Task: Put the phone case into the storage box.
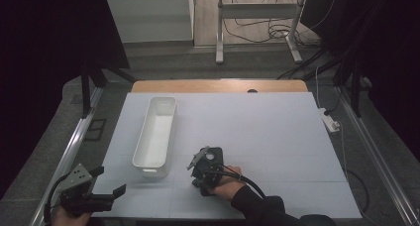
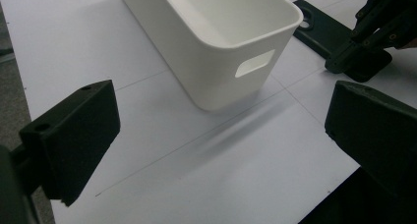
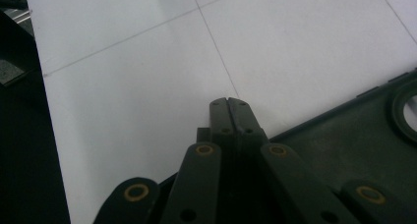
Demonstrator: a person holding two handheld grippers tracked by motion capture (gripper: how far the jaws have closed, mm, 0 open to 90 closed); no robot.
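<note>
The right gripper [image 1: 202, 162], jaws pressed together, rests its tips on the near corner of a flat black phone case [image 1: 214, 155] at lower centre of the high view, the hand [image 1: 227, 182] behind it low on the tabletop [image 1: 277, 137]. The left gripper [image 1: 111, 186], jaws wide apart, hovers at lower left, near a white bin [image 1: 156, 132].

left gripper [image 1: 111, 195] held low at the near left, hand [image 1: 67, 217] under it, jaws spread wide apart. right gripper [image 3: 229, 102] near centre, hand [image 1: 227, 183] wrapped around its body, dark sleeve behind; jaws pressed flat together, tips angled down.
</note>
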